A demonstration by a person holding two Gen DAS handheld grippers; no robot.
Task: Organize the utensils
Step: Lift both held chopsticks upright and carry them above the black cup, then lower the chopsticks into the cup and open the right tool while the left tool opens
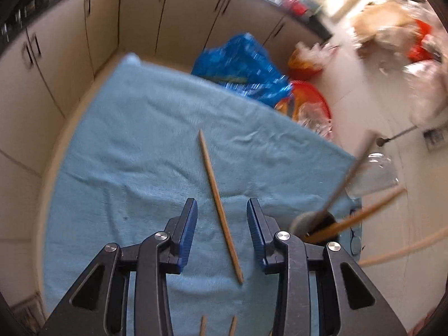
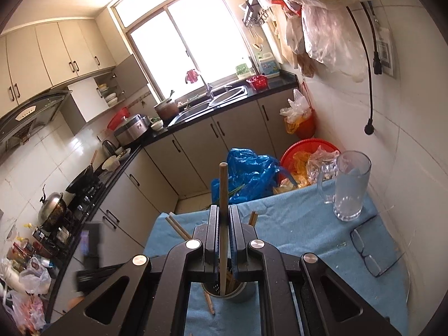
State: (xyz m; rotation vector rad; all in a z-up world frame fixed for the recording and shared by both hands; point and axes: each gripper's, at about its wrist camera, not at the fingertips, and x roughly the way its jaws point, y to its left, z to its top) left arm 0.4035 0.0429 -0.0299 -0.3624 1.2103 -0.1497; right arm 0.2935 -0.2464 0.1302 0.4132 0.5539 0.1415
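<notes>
A wooden chopstick [image 1: 218, 204] lies on the blue towel [image 1: 126, 145]. My left gripper [image 1: 222, 205] hangs open over it, one blue pad on each side, neither pad touching it. To its right stands the dark utensil holder [image 1: 324, 224] with chopsticks and a long handle leaning out. Two more chopstick tips [image 1: 203, 324] show at the bottom edge. In the right wrist view my right gripper [image 2: 223, 210] is shut on an upright chopstick [image 2: 223, 179] whose lower end sits in the holder [image 2: 228, 291]. Loose chopsticks [image 2: 176, 226] lie on the towel [image 2: 294, 224] beyond.
A glass mug [image 2: 350, 187] and a pair of eyeglasses [image 2: 364, 249] sit on the towel's right side, by the tiled wall. Past the far edge are a blue plastic bag [image 2: 246, 176] and a red basin [image 2: 302, 151]. Kitchen cabinets [image 1: 70, 56] run along the left.
</notes>
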